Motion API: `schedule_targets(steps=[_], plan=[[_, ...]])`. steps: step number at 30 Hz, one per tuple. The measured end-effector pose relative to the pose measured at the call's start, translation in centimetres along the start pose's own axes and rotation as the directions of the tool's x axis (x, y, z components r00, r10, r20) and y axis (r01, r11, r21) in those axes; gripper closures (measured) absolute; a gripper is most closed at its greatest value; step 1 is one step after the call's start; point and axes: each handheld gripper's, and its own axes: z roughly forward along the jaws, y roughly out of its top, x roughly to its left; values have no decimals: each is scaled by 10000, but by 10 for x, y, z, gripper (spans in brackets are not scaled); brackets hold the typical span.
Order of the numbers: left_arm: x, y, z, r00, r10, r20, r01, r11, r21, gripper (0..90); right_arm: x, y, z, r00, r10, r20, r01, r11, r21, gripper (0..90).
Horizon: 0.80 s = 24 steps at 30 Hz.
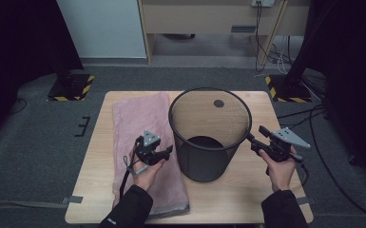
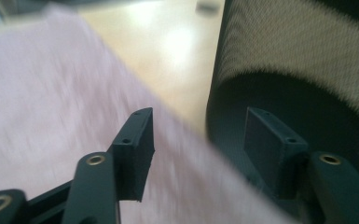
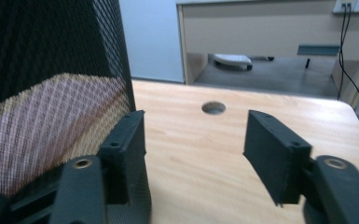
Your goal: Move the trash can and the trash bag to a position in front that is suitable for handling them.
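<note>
A: So, why does the mesh wastebasket (image 1: 210,135) stand mid-table?
B: Probably so both hands reach it. Pink towel (image 1: 142,142) lies flat just left of it, touching or nearly.
A: Grippers?
B: Left gripper (image 1: 167,151) hovers over the towel, jaws wide, empty. Right gripper (image 1: 254,140) is beside the basket wall, jaws wide, gripping nothing.

Motion blur smears the pink towel (image 2: 51,93) in the left gripper view. The mesh basket (image 1: 210,135) hides part of the desk (image 1: 247,190) behind it; its top is cropped in the right gripper view.
</note>
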Motion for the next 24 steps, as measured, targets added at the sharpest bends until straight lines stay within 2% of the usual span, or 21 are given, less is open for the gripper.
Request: schedule_targets(steps=[1, 2, 3, 5, 6, 7, 10, 14, 16, 19, 21, 22, 24], plan=[[0, 0, 0, 10000, 0, 0, 0, 10000, 0, 403, -1, -2, -2, 10000, -45, 18, 45, 9999, 92, 369], [0, -13, 5, 9996, 267, -111, -260, 9980, 577, 395, -2, -5, -4, 10000, -49, 22, 49, 9999, 140, 362], [1, -21, 8, 9991, 411, -94, -401, 9946, 954, 390, -3, -7, -5, 9999, -122, 14, 122, 9997, 203, 355], [3, -26, 9, 9990, 450, -39, -442, 9925, 1139, 382, -4, -11, -7, 9999, -103, 12, 102, 9994, 322, 350], [6, -37, 10, 9984, 563, -80, -544, 9867, 1533, 379, -4, -18, -9, 10000, -76, -17, 77, 9989, 470, 344], [6, -37, 10, 9984, 563, -80, -544, 9867, 1533, 379, -5, -21, -10, 9999, -159, -16, 160, 9985, 519, 342], [15, -54, 8, 9941, 1040, -290, -956, 9724, 2126, 377, -5, -30, -10, 9998, -172, -76, 178, 9967, 798, 329], [25, -60, 4, 9946, 958, -409, -851, 9736, 2118, 378, -5, -34, -9, 9996, -244, -115, 254, 9951, 951, 322], [32, -63, 3, 9945, 943, -449, -837, 9766, 1981, 379, -5, -36, -8, 9993, -363, -103, 372, 9934, 1085, 317], [44, -64, 2, 9944, 871, -596, -748, 9800, 1844, 381, -5, -38, -7, 9994, -303, -173, 321, 9928, 1154, 308], [59, -63, 3, 9960, 809, -367, -734, 9824, 1716, 380, -6, -38, -7, 9995, -277, -175, 296, 9928, 1161, 305], [59, -63, 3, 9960, 809, -367, -734, 9824, 1716, 379, -6, -38, -7, 9995, -277, -175, 296, 9928, 1161, 305], [73, -61, 4, 9945, 1012, -261, -950, 9793, 1786, 379, -8, -39, -6, 9995, -286, -140, 300, 9923, 1200, 302]])
